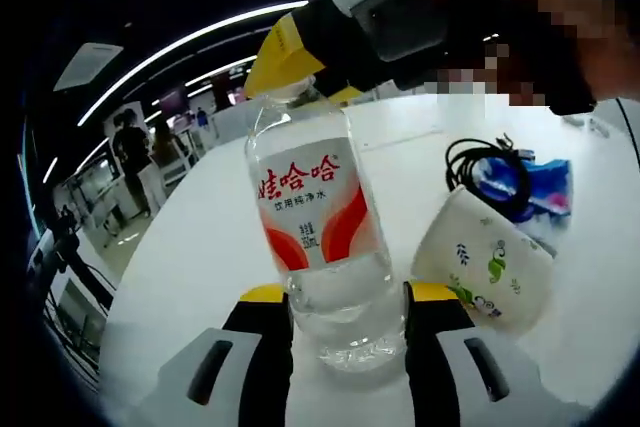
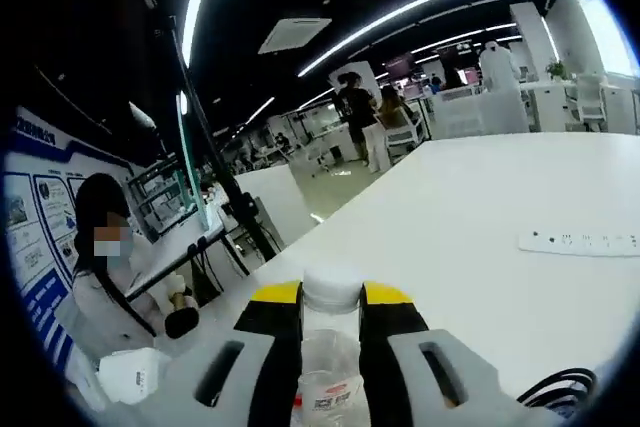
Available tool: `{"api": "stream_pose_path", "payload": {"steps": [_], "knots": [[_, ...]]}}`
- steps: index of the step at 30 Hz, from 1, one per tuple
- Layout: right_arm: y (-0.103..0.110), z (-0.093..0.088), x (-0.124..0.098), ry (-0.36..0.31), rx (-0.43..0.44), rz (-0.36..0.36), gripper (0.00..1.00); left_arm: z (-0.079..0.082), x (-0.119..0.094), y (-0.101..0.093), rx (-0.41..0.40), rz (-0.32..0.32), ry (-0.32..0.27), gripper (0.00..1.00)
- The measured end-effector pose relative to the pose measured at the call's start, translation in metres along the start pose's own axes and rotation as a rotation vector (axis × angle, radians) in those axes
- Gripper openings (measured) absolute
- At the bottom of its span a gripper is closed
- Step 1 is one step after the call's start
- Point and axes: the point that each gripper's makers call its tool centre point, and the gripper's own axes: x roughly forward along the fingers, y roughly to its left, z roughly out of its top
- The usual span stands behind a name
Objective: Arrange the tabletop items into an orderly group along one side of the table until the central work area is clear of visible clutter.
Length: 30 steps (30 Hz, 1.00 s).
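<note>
In the left gripper view, one clear water bottle [image 1: 325,247] with a red-and-white label stands upright on the white table [image 1: 200,247], its base sitting between the two yellow-tipped jaws of the left gripper [image 1: 345,312], which press against its lower sides and pinch it. Above it, the right gripper [image 1: 300,52] comes in from the top of the view and closes around the bottle's neck. Just to the right of the bottle lies one white paper cup [image 1: 485,262] with small green and blue prints, tipped on its side. Beyond the cup, a coiled black cable [image 1: 480,162] rests against a blue packet [image 1: 545,187]; both lie apart from the bottle. In the right gripper view, the right gripper [image 2: 330,312] looks down over the bottle's white cap [image 2: 330,287], which sits between the two jaws; they are drawn in close on the neck just below it, gripping the bottle. One white power strip [image 2: 580,242] lies on the table to the right, well apart. A loop of the black cable [image 2: 560,387] shows at the lower right edge. Off the table at the left, a person [image 2: 105,277] sits at another desk.
</note>
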Motion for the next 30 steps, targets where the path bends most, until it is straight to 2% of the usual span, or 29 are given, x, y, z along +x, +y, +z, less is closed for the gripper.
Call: {"api": "stream_pose_path", "payload": {"steps": [4, 12, 18, 24, 29, 30], "knots": [[0.005, 0.006, 0.0, -0.033, -0.083, -0.016, 0.17, 0.004, 0.004, 0.005, -0.008, 0.02, -0.019, 0.4], [0.014, 0.01, -0.001, -0.081, -0.188, -0.018, 0.17, 0.008, 0.011, 0.013, -0.008, 0.058, -0.05, 0.39], [0.019, 0.005, -0.004, -0.069, -0.28, -0.02, 0.17, 0.005, 0.018, 0.012, -0.048, 0.082, -0.045, 0.39], [0.028, 0.002, -0.005, -0.043, -0.352, 0.034, 0.17, 0.002, 0.02, 0.01, -0.094, 0.089, -0.045, 0.38], [0.034, -0.002, -0.007, -0.04, -0.396, 0.055, 0.17, 0.001, 0.021, 0.01, -0.095, 0.09, -0.047, 0.38], [0.036, -0.004, -0.01, -0.048, -0.432, 0.064, 0.17, 0.001, 0.021, 0.01, -0.096, 0.09, -0.046, 0.38]]}}
